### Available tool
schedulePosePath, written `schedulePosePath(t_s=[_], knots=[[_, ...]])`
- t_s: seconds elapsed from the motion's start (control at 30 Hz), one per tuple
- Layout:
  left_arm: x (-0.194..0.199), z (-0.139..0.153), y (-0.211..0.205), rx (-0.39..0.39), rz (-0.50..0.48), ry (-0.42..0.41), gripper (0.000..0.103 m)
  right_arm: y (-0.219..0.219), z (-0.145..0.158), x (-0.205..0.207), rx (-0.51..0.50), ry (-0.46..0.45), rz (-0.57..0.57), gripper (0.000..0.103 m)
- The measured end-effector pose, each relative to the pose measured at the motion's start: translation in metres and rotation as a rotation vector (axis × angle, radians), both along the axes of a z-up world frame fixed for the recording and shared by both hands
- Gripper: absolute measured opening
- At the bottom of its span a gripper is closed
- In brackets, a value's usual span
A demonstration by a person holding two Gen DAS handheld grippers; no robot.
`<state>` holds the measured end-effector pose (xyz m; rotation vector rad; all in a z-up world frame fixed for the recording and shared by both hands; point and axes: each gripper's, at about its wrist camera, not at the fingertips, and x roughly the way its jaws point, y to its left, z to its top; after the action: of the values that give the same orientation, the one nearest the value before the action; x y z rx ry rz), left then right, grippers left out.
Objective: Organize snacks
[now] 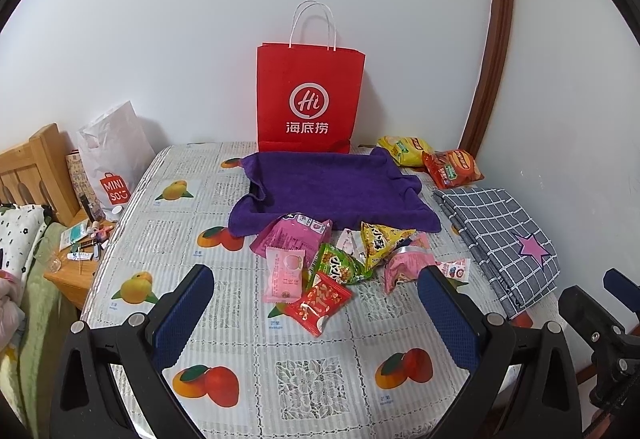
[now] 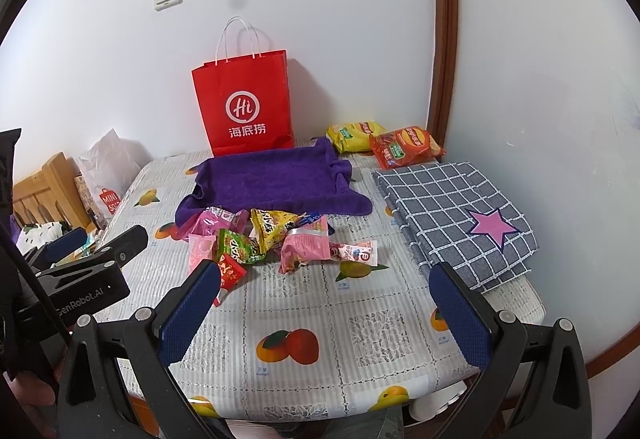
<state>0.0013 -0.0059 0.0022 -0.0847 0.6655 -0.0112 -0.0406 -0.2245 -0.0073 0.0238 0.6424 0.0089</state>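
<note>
Lying beyond spread jaws: snack pile (image 1: 340,263) (seemingly untouched).

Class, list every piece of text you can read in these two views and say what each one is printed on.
"Hi" and "海底捞": red paper bag
"MINISO": white bag
"GenRobot.AI": left gripper body, seen in the right wrist view
Snack packets and the two chip bags: print too small or blurred to read
Small captions under the fruit on the tablecloth: too small to read
</note>
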Motion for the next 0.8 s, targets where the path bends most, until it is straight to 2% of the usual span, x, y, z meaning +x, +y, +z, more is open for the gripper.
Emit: schedulePosePath(t_s=[0.27, 0.47, 0.7, 0.8], knots=[[0.015, -0.003, 0.002, -0.007, -0.002, 0.020, 0.103, 0.004, -0.003, 0.013, -0.017, -0.001, 0.009, 0.103], [0.033, -0.018, 0.007, -0.009, 0.011, 0.060, 0.103, 0.003, -0.016, 0.029, -0.039, 0.009, -0.009, 0.103], [0.063, -0.045, 0.014, -0.009, 0.036, 0.131, 0.103, -0.011, -0.043, 0.064, -0.014, 0.090, -0.035, 0.103], [0.079, -0.059, 0.020, -0.021, 0.055, 0.173, 0.103, -0.024, -0.060, 0.082, 0.017, 0.150, -0.050, 0.102]])
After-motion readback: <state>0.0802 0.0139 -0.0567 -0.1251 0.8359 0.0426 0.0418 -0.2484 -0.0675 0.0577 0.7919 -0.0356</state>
